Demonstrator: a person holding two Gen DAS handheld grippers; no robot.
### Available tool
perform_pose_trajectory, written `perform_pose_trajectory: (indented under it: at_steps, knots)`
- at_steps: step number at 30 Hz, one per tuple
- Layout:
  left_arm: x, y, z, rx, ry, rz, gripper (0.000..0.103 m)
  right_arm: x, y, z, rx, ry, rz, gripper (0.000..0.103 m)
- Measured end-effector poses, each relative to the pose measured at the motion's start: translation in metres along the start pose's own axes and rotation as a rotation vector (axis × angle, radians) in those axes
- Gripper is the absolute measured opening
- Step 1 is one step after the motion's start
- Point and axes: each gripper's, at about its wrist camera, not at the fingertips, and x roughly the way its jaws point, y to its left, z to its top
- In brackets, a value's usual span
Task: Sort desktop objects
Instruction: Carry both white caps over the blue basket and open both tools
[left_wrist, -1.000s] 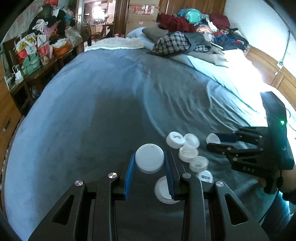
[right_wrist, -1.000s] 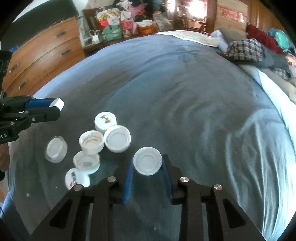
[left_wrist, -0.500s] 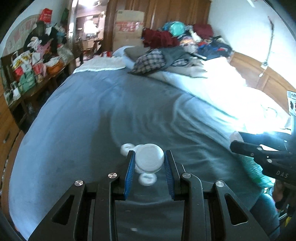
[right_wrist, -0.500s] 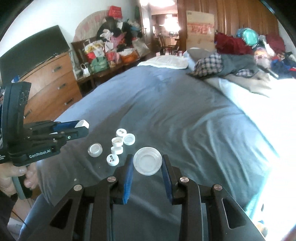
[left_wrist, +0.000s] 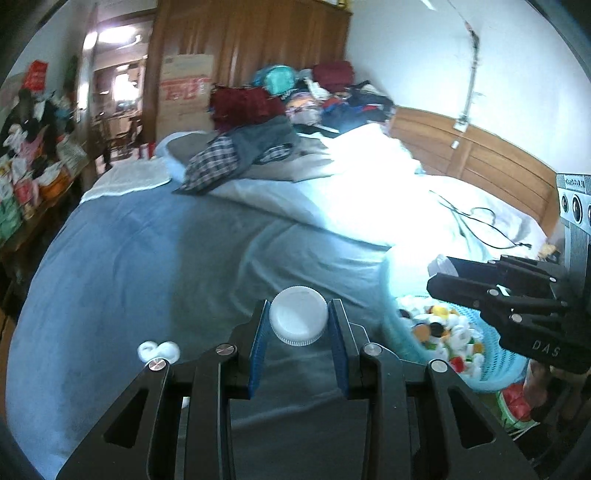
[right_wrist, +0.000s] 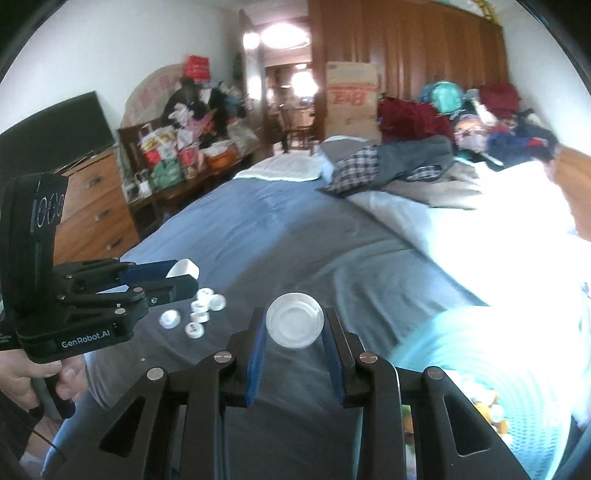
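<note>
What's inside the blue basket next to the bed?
The blue basket holds a jumble of bottle caps: white, yellow, orange and dark ones. The right gripper hides part of it, and whatever lies under the top layer can't be seen.

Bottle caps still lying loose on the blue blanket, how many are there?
5, clustered near the bed's edge: three close together, one left, one nearest. The left gripper could hide more.

5 white caps (right_wrist: 199, 310) on bed, 2 held caps (right_wrist: 294, 325), 1 basket (left_wrist: 495, 369), 2 grippers (right_wrist: 293, 332)
</note>
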Motion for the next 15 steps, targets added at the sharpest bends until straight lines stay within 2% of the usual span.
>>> perform_pose_trajectory:
  at_steps: [7,15]
  knots:
    - [0.013,-0.057,0.019,0.089,0.001,-0.067,0.027,-0.043,-0.049,-0.009,0.072,-0.034,-0.091,0.032]
    - [0.042,-0.128,0.030,0.178,0.044,-0.143,0.027,-0.080,-0.098,-0.029,0.139,-0.040,-0.179,0.032]
